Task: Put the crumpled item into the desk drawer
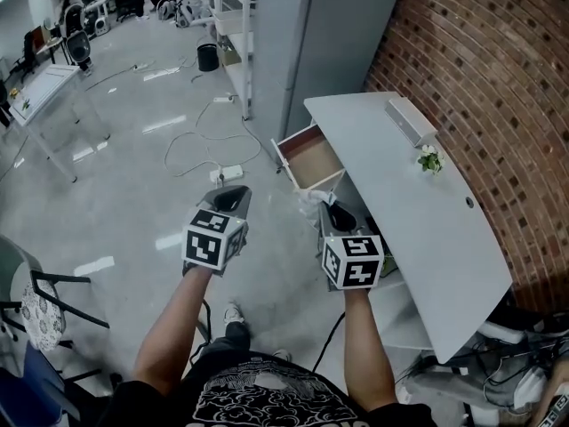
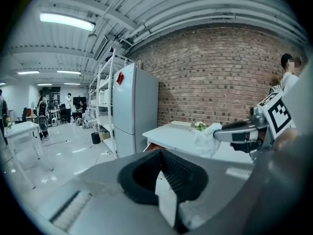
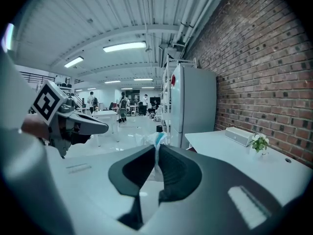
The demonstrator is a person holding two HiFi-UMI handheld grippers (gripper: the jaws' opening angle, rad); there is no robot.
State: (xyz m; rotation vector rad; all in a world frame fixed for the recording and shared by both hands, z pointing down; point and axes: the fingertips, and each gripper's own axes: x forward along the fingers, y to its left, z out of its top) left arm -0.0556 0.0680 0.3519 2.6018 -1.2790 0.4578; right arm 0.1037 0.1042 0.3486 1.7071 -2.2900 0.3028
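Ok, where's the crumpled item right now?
The crumpled item is pinched in the jaws of the right gripper, near the middle of the head view. It is held in the air just in front of the open desk drawer.

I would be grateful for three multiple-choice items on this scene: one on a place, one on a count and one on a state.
1. Where is the crumpled item?
A. on the floor
B. in the right gripper
C. on a shelf

2. How many small plants stand on the desk?
A. one
B. two
C. three

3. The drawer is:
A. shut
B. open
C. taken out of the desk

Answers:
1 B, the right gripper's jaws are closed on it, short of the drawer.
2 A, a single plant stands by the brick wall.
3 B, its brown inside shows.
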